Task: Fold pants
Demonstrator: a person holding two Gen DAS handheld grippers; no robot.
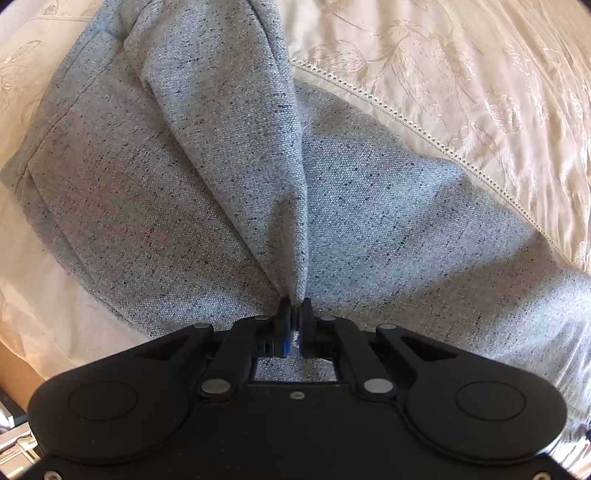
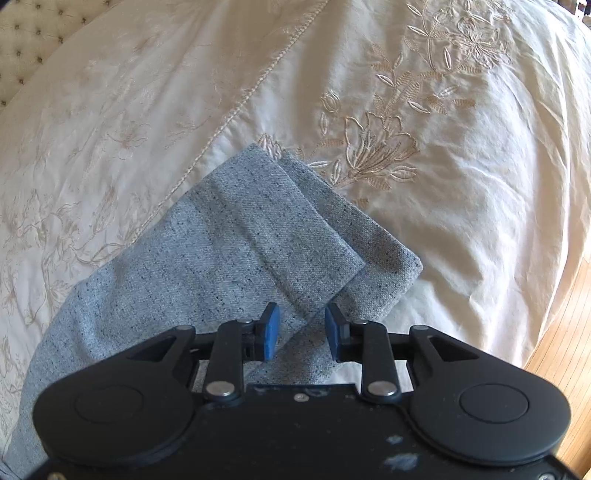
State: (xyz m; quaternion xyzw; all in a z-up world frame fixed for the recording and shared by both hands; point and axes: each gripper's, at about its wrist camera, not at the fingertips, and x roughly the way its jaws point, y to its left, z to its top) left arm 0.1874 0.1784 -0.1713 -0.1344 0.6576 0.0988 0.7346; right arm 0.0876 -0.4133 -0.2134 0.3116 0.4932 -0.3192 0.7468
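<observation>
Grey speckled pants (image 1: 155, 192) lie on a cream embroidered bedspread (image 1: 461, 74). My left gripper (image 1: 294, 312) is shut on a pinched ridge of the pants' fabric, which rises as a taut fold up the middle of the left wrist view. In the right wrist view the two leg ends (image 2: 280, 229) lie stacked, the upper cuff a little offset from the lower one. My right gripper (image 2: 301, 326) is open and empty, its blue pads (image 2: 271, 332) hovering just above the near edge of the leg ends.
The bedspread (image 2: 461, 184) spreads around the pants in both views. A wooden floor (image 2: 561, 332) shows past the bed's edge at the right. A tufted headboard (image 2: 33, 33) is at the top left. A brown box edge (image 1: 18, 373) sits at the lower left.
</observation>
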